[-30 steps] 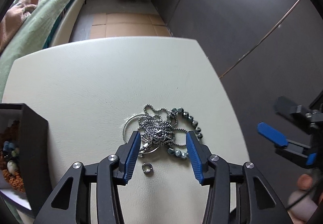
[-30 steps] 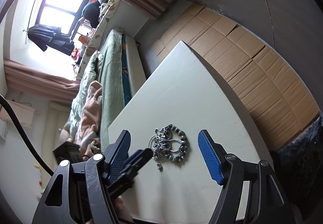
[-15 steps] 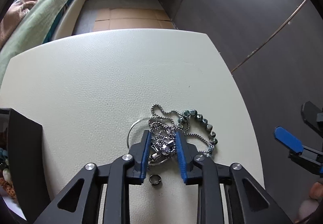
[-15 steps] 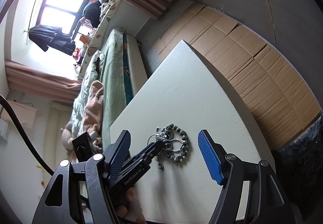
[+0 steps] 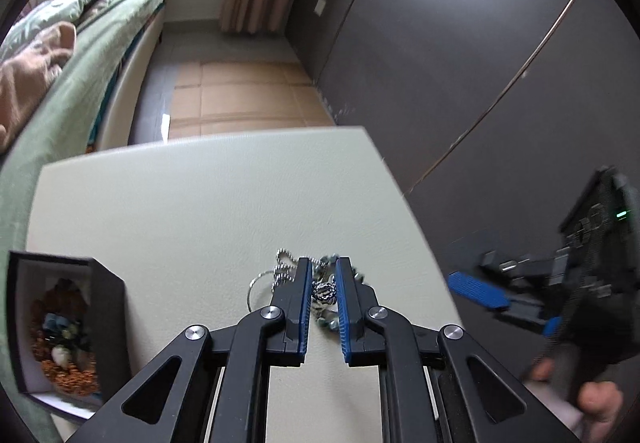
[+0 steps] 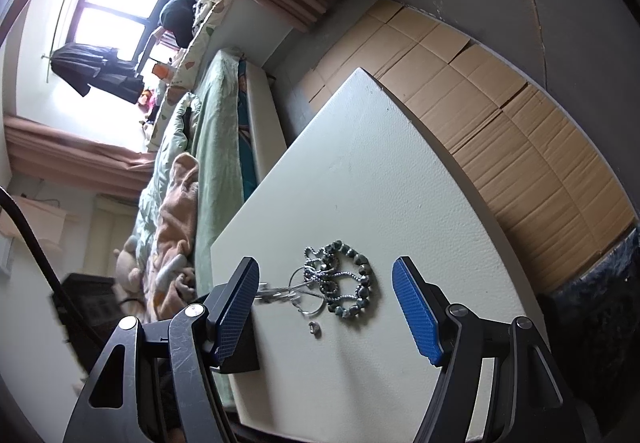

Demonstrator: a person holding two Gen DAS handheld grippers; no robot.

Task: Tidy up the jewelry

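Two grippers in play, one doing the work: the left gripper has its jaws drawn narrow around a clump of silver ball chain at the middle of the jewelry tangle, which sits on the pale table near its right edge. Step in hand looks like the pick of the chain — pinched, not clearly lifted off yet; in the right wrist view part of the chain looks pulled out toward the left, blurred. Next move likely calls for a slow lift to see what comes with it, since the chain threads through a green bead bracelet and a thin wire hoop, then a carry over to the black box at the table's left edge, which already holds beads. Right gripper hangs off to the side with jaws wide, holding nothing, aimed at the pile. Count: one ball chain as far as I can tell, one bead bracelet, one hoop, one small loose ring just beside the pile, one box.
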